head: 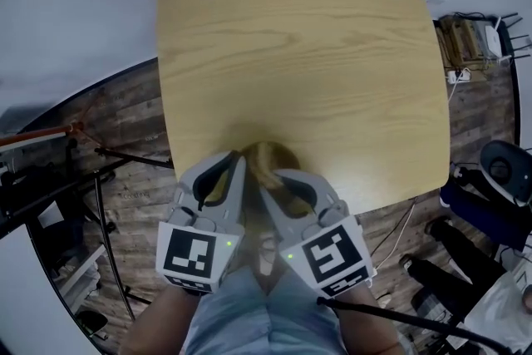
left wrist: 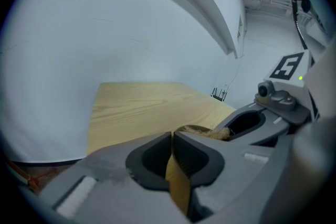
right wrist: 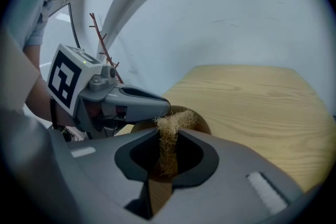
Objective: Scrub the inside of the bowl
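A small wooden bowl [head: 268, 158] sits at the near edge of the light wood table [head: 299, 54], mostly hidden by both grippers. My left gripper [head: 239, 160] is shut on the bowl's near wall; in the left gripper view the tan wall [left wrist: 177, 186] runs down between the closed jaws [left wrist: 172, 136]. My right gripper [head: 270, 183] is shut on a tuft of straw-coloured fibre scrubber [right wrist: 169, 128], which pokes over the bowl's rim [right wrist: 202, 124]. The scrubber [left wrist: 216, 134] also shows above the bowl beside the right gripper [left wrist: 247, 123]. The left gripper [right wrist: 136, 102] lies just left of the scrubber.
The rest of the tabletop holds nothing. On the floor to the right lie a power strip and cables [head: 470, 41] and a dark chair [head: 503, 166]. Black stand legs [head: 100, 170] spread at the left. The person's legs [head: 249, 312] are below the grippers.
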The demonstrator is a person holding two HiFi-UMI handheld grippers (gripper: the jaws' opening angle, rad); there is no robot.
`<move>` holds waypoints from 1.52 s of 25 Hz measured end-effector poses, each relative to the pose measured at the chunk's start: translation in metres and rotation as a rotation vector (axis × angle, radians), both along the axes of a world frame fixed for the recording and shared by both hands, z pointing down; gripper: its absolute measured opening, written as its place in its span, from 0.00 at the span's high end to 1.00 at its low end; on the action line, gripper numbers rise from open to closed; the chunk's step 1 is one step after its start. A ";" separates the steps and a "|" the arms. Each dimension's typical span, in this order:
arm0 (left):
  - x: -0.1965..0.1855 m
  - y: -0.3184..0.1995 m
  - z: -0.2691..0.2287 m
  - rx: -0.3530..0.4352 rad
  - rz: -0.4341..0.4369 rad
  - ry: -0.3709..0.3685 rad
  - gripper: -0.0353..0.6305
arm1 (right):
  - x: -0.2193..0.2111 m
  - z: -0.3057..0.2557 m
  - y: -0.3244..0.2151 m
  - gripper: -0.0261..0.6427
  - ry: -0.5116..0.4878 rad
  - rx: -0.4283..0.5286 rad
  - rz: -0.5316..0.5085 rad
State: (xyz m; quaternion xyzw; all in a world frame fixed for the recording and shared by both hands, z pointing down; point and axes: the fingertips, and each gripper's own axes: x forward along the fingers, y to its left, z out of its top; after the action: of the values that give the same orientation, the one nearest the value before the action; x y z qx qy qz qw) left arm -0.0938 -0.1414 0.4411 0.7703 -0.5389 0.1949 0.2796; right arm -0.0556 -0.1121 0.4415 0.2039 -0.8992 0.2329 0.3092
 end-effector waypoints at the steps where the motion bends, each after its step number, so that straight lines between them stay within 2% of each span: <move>1: -0.001 -0.002 0.000 0.000 0.000 0.001 0.89 | -0.002 0.001 0.000 0.87 0.004 -0.004 -0.009; 5: -0.005 -0.006 -0.001 0.003 0.007 -0.004 0.89 | -0.009 0.005 0.006 0.87 0.036 -0.032 -0.071; 10: -0.003 -0.006 -0.002 0.010 0.023 -0.017 0.89 | -0.018 0.007 0.019 0.87 0.049 -0.021 -0.147; 17: -0.006 -0.008 -0.002 0.023 0.021 -0.046 0.89 | -0.017 -0.004 0.037 0.87 -0.012 -0.073 -0.183; 21: -0.008 -0.009 -0.005 0.072 0.069 -0.107 0.89 | -0.008 -0.015 0.044 0.87 -0.022 -0.055 -0.179; 25: -0.008 -0.009 -0.004 0.086 0.077 -0.174 0.89 | 0.004 -0.030 0.055 0.87 -0.064 -0.044 -0.167; 32: -0.004 -0.004 -0.012 0.099 0.068 -0.239 0.89 | 0.029 -0.063 0.061 0.87 -0.115 0.025 -0.106; 38: 0.001 0.000 -0.016 0.108 0.075 -0.266 0.89 | 0.047 -0.069 0.047 0.87 -0.079 0.108 -0.051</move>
State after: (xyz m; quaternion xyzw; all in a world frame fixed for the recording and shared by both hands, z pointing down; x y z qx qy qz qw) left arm -0.0931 -0.1416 0.4249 0.7713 -0.5516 0.2763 0.1566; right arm -0.0082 -0.0650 0.3723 0.1880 -0.9269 0.1840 0.2679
